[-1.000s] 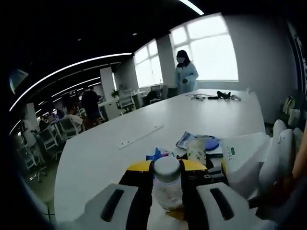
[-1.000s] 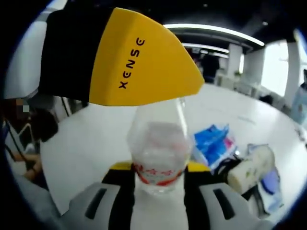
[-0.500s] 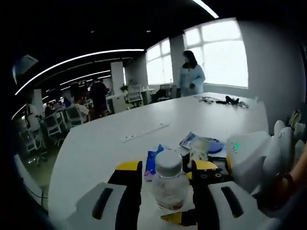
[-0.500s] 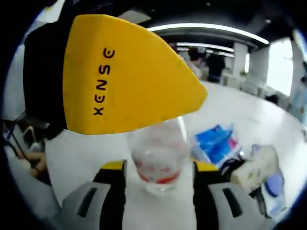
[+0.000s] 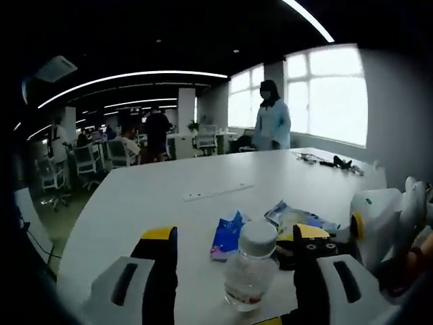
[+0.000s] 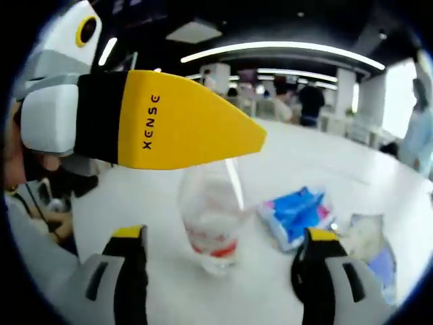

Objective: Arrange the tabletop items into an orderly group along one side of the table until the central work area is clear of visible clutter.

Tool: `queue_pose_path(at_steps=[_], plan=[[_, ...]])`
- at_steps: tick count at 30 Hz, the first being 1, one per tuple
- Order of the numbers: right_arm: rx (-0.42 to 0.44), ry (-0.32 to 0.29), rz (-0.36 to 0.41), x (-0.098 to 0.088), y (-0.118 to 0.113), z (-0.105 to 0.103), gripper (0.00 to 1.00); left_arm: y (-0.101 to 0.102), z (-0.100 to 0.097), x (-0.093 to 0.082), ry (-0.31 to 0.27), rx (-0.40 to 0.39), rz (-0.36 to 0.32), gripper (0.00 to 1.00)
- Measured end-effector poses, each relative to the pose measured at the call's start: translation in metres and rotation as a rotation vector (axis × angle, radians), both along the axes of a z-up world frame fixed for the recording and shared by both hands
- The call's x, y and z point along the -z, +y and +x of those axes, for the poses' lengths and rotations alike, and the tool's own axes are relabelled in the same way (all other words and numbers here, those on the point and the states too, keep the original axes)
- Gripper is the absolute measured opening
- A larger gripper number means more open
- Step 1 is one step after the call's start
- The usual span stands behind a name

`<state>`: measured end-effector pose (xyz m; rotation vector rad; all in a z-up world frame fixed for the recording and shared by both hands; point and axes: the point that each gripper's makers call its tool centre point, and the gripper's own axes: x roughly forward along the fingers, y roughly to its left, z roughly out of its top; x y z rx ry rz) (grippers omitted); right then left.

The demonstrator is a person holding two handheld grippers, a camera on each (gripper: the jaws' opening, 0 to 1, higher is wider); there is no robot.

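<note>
Two pairs of tongs stand spread wide around a small clear bottle on a white counter, neither gripping it. In the left gripper view, the left tongs frame the bottle, which stands upright between the jaws without touching them, white cap on and a little liquid at the bottom. In the right gripper view, the right tongs are likewise released, the same bottle free between them, with a yellow-tipped jaw of the left tongs reaching across just above it.

Just beyond the bottle lies a blue packet, and beside that a crumpled pale wrapper on a bluish sheet. Further off, a long white strip lies on the bare counter; at the far end a person in light clothing stands by the windows.

The risk: the light, nearly empty bottle could tip if either jaw clips it while drawing back, rolling into the packets or toward the counter's edge.
</note>
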<state>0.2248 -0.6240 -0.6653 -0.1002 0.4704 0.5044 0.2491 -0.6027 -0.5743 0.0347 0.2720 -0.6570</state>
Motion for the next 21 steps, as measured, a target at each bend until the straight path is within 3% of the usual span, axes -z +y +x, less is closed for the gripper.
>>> queue_pose_path(at_steps=[10,21], plan=[[-0.057,0.003,0.006,-0.011,-0.009,-0.011,1.00,0.004,-0.001,0.010,0.028,-0.028,0.000,0.81],[-0.024,0.013,0.018,-0.025,-0.041,-0.023,1.00,0.003,-0.001,0.015,0.026,-0.039,0.005,0.93]])
